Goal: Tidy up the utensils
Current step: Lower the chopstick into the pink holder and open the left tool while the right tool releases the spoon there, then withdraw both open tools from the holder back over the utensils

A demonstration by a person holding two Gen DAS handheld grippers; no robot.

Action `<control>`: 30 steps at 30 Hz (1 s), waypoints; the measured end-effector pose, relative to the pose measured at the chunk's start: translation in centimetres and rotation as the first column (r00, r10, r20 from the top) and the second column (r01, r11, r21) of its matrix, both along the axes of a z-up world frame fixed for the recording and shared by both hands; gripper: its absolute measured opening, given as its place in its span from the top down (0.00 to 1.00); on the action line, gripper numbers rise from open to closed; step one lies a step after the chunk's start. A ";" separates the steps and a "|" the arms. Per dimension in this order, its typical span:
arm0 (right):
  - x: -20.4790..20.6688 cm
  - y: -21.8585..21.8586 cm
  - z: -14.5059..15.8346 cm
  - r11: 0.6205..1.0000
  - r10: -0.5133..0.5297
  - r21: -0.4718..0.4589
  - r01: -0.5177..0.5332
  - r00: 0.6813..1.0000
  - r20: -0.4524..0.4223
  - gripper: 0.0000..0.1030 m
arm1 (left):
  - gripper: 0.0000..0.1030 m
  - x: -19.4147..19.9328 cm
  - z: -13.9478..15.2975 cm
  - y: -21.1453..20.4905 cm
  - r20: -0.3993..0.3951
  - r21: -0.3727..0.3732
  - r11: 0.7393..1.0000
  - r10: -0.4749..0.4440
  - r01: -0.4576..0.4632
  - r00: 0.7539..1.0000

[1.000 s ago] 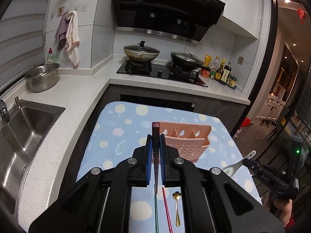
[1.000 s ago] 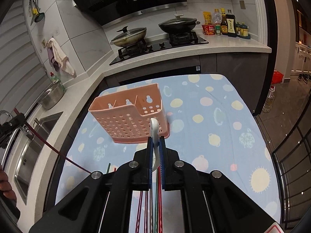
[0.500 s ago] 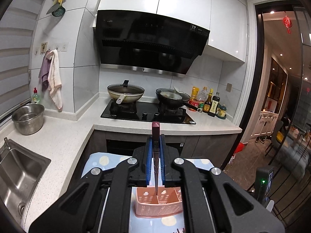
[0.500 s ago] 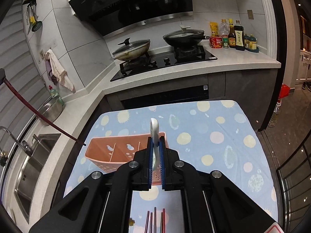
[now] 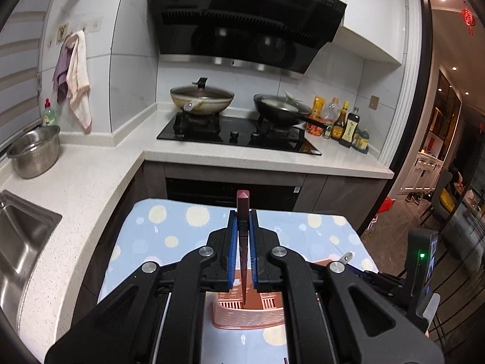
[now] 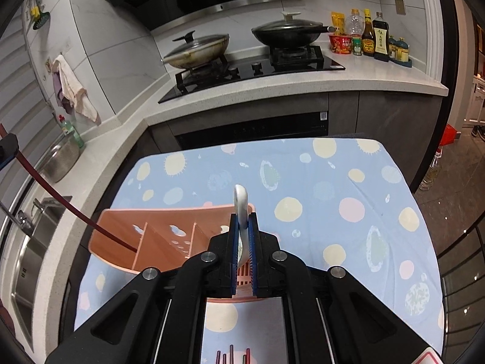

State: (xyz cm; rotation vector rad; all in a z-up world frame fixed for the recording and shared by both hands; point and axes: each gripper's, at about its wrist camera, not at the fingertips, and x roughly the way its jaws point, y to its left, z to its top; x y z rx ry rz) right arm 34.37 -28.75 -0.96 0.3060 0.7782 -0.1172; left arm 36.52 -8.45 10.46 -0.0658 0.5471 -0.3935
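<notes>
My left gripper (image 5: 242, 227) is shut on a dark red chopstick (image 5: 242, 209). The chopstick hangs down with its tip inside the pink perforated utensil holder (image 5: 251, 315) below. In the right wrist view the chopstick (image 6: 60, 203) slants into the holder's (image 6: 157, 242) left compartment. My right gripper (image 6: 243, 227) is shut on a white ceramic spoon (image 6: 241, 200), held over the holder's right end. The holder stands on a blue spotted tablecloth (image 6: 318, 188).
Several chopsticks (image 6: 232, 355) lie on the cloth at the near edge. A counter with a sink (image 5: 18, 242) and a steel bowl (image 5: 33, 151) runs on the left. A stove with two pans (image 5: 239, 127) and bottles (image 5: 345, 124) stands behind the table.
Both grippers have moved over the holder. The left one has lowered the chopstick tip into it. The right one has brought the spoon above the holder's right end.
</notes>
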 end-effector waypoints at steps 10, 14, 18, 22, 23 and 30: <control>-1.5 0.3 0.4 0.997 -0.023 -0.067 0.025 0.999 0.030 0.69 | 0.49 0.0 -2.6 1.5 -0.029 0.005 0.997 0.074 -0.074 0.997; -3.0 0.2 1.1 0.997 -0.027 -0.066 0.030 0.999 0.040 0.67 | 0.45 -1.1 -2.8 2.4 -0.028 0.017 0.996 0.085 -0.085 0.996; -5.6 0.5 1.5 0.996 -0.031 -0.077 0.034 0.999 0.043 0.62 | 0.44 -2.6 -3.4 3.7 -0.055 0.013 0.996 0.093 -0.093 0.994; -9.0 0.7 0.8 0.997 -0.037 -0.063 0.039 0.999 0.023 0.58 | 0.43 -4.8 -4.6 5.0 -0.096 0.019 0.994 0.105 -0.103 0.990; -10.0 0.9 0.4 0.997 -0.036 -0.061 0.037 0.999 0.013 0.56 | 0.43 -5.5 -5.2 5.2 -0.108 0.025 0.994 0.106 -0.104 0.988; -16.9 2.4 -2.8 0.997 -0.046 -0.065 0.041 0.996 -0.070 0.56 | 0.42 -11.4 -10.5 7.1 -0.222 0.077 0.992 0.118 -0.103 0.968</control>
